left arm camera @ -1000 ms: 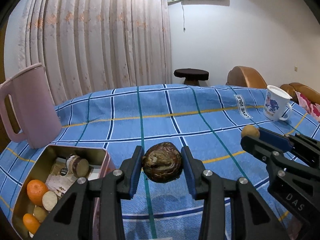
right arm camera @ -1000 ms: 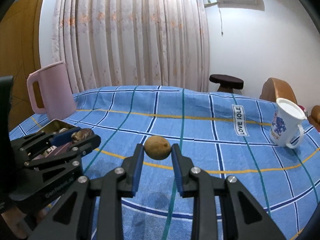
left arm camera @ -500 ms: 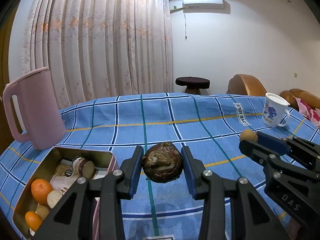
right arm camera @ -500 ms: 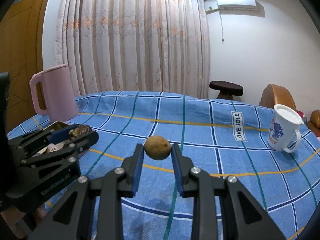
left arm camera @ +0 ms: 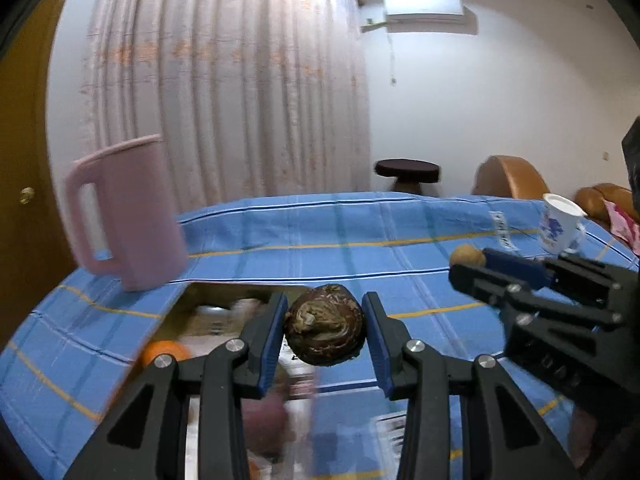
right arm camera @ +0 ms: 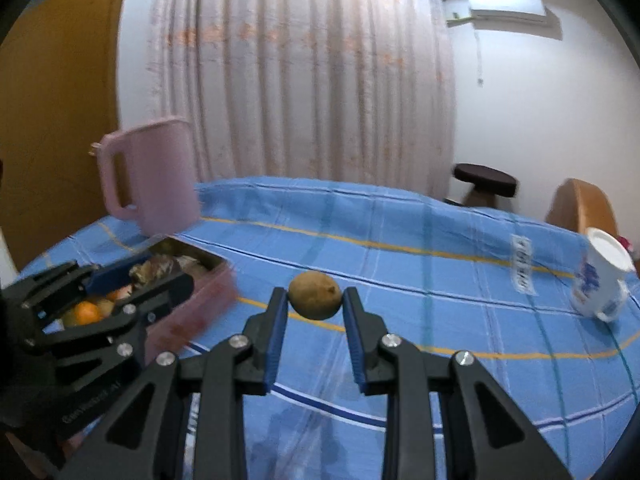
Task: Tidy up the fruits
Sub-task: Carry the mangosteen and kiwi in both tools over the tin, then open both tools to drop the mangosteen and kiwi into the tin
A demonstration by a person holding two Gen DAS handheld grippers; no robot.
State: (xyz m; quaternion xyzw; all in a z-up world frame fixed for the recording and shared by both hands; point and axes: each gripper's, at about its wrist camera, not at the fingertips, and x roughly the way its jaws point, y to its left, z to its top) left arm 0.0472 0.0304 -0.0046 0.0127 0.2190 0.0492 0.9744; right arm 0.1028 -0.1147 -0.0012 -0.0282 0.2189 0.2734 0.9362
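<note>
Left tongs (left arm camera: 325,330) gripping a dark brown mottled fruit (left arm camera: 325,326), long axis lying across between the pads, hanging over the near end of the metal tin (right arm camera: 208,280). Right tongs (right arm camera: 315,300) clamping a small tan fruit (right arm camera: 315,295), long axis sideways, stem nub pointing right, above the blue checked table (right arm camera: 400,280).

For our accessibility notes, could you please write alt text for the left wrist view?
The left gripper clamps a dark brown fruit above an open tin holding an orange. The pink pitcher stands behind on the blue tablecloth.
</note>
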